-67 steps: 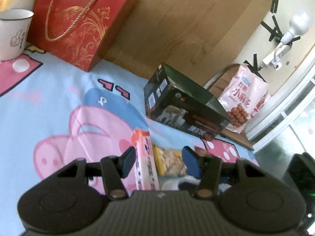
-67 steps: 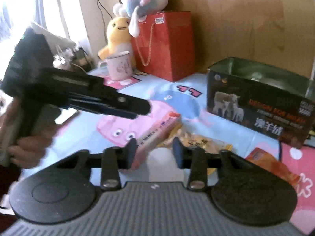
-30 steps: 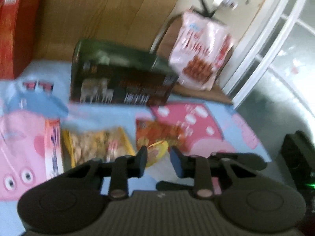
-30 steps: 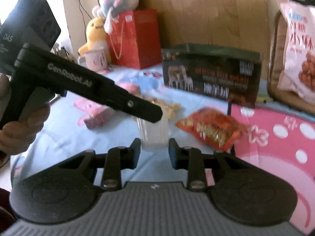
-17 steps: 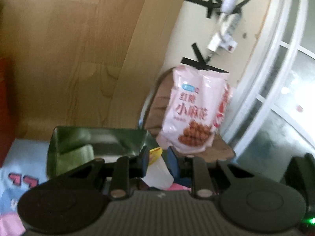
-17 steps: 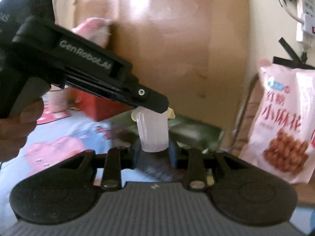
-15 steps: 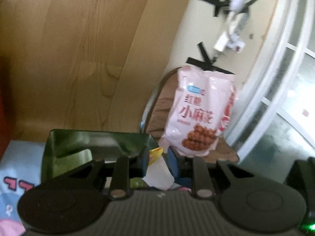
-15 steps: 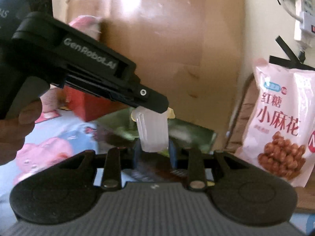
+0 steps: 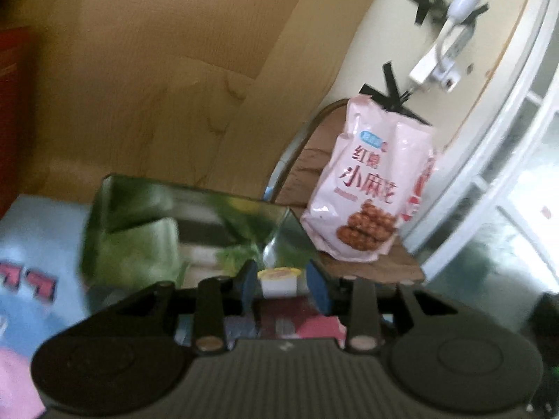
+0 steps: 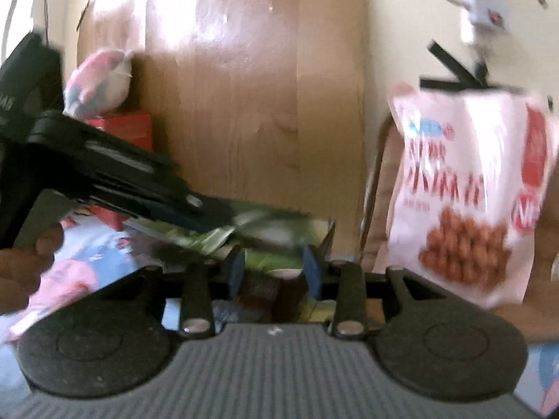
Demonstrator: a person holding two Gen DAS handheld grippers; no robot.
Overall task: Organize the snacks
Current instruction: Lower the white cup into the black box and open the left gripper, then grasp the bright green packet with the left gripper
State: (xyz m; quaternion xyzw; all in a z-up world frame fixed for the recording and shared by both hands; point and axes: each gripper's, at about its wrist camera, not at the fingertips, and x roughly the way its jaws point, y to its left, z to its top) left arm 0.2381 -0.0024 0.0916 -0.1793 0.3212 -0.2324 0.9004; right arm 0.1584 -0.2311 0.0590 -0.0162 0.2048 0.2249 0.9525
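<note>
A small clear jelly cup with a yellow lid sits between the blue pads of my left gripper; the pads stand apart from its sides, so the gripper is open. It hangs over the near rim of the open dark green box. My right gripper is open and empty, just in front of the same green box. The left gripper's black body crosses the right wrist view from the left, over the box.
A big pink snack bag leans on a brown chair behind the box, also in the right wrist view. A red gift bag and a plush toy stand at the back left. A wooden board lines the wall.
Both grippers have opened; they were each shut on the jelly cup half a second ago. The cup now sits lower between the left pads, and both grippers moved closer to the green box.
</note>
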